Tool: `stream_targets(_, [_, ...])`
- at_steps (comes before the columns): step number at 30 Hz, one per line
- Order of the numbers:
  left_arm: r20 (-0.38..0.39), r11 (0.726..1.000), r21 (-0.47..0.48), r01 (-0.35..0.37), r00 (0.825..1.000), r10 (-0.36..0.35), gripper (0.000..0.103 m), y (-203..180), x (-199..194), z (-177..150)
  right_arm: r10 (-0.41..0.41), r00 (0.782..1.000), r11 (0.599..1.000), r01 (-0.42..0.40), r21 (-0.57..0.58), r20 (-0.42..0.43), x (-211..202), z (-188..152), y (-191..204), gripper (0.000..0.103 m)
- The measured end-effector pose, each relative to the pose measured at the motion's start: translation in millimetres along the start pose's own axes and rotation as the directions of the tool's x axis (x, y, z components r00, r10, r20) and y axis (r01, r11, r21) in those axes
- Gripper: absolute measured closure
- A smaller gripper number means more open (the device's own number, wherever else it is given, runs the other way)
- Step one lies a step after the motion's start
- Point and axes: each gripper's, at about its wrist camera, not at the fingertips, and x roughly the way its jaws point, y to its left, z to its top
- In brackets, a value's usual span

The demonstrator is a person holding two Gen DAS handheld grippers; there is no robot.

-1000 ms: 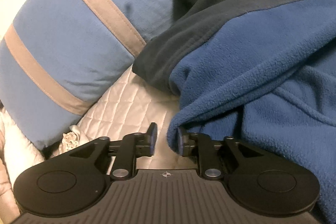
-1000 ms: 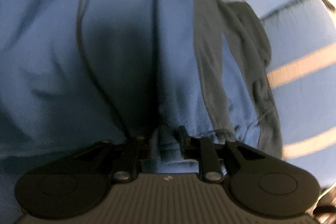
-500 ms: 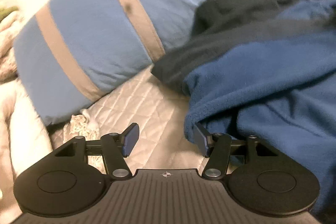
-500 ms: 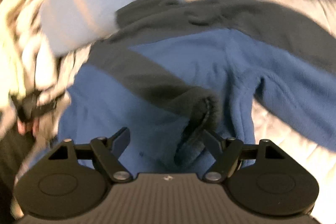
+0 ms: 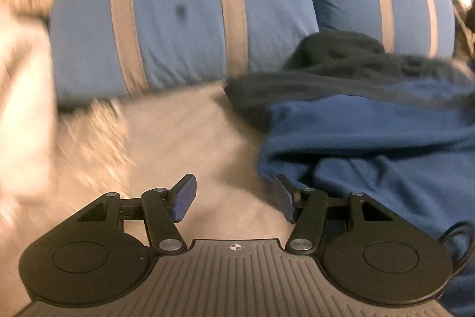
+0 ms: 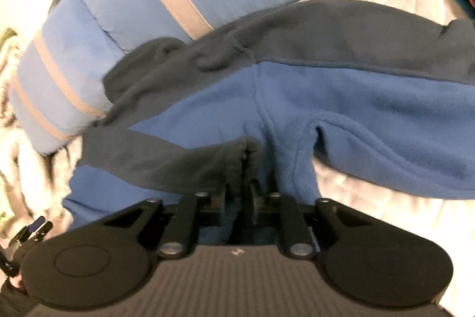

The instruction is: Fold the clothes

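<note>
A blue fleece jacket (image 6: 341, 100) with dark grey panels lies rumpled and spread out on the quilted bed, its dark upper edge touching the striped blue pillows. One sleeve stretches off toward the right in the right wrist view, its underside creased where it meets the body. A dark grey cuff (image 6: 237, 159) at the near edge is bunched and folded over the blue body.
</note>
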Motion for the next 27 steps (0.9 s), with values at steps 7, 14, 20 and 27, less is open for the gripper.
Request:
stream_targets(7, [-0.080, 0.948, -0.302, 0.097, 0.989, -0.126, 0.047, 12.6, 44.8, -7.6, 0.007, 1.000, 0.996, -0.009, -0.090, -0.026, -20.9, -19.6, 25.3, 0.015])
stream_targets(14, [-0.199, 0.909, -0.400, 0.117, 0.957, -0.211, 0.093, 10.2, 68.4, 4.6, 0.073, 0.997, 0.991, -0.072, -0.116, 0.008, -60.1, -35.6, 41.0, 0.005])
stream_targets(20, [-0.172, 0.955, -0.290, 0.068, 0.978, -0.122, 0.095, 7.2, 52.4, 26.0, 0.138, 0.990, 0.987, -0.138, -0.077, -0.003, -82.3, -45.9, 42.2, 0.004])
stream_targets(27, [-0.190, 0.964, -0.260, 0.058, 0.976, -0.110, 0.090, 4.1, 45.0, 36.1, 0.127, 0.991, 0.981, -0.120, -0.154, 0.034, -107.8, -55.5, 46.0, 0.002])
